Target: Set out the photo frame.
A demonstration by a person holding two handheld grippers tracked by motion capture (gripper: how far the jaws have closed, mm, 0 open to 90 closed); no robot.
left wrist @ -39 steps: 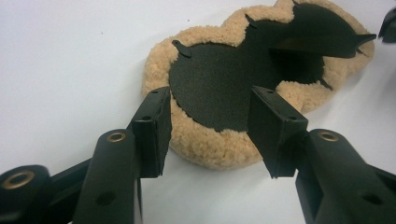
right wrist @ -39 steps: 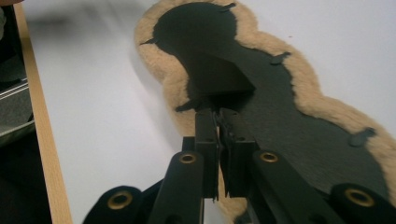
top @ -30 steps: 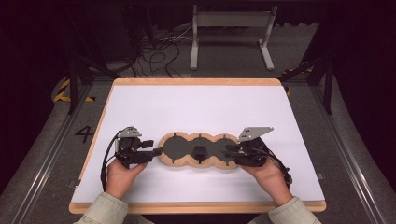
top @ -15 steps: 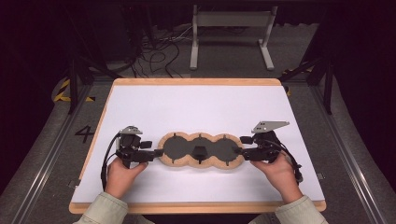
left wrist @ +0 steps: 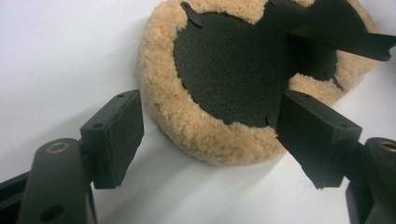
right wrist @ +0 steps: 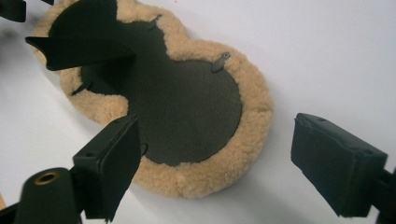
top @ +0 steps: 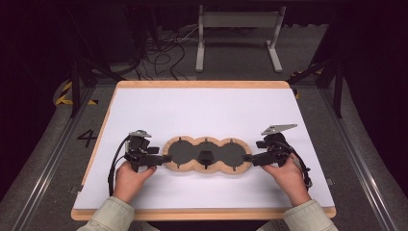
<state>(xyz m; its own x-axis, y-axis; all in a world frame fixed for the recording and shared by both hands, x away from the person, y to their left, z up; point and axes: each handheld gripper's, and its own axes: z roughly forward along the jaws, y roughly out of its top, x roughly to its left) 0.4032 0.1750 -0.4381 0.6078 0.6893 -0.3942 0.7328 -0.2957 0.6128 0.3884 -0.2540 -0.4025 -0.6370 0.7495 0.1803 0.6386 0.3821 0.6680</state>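
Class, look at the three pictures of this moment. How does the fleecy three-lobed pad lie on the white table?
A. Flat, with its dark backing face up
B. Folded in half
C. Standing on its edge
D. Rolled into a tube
A: the three-lobed pad lies flat on the white table, its dark backing up inside a tan fleece rim, with the left tool and right tool open at its two ends.

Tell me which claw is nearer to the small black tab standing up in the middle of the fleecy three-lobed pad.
Roughly equal; neither claw is clearly nearer. The left claw sits open at the pad's left end, the right claw open at its right end, and the tab stands about midway between them.
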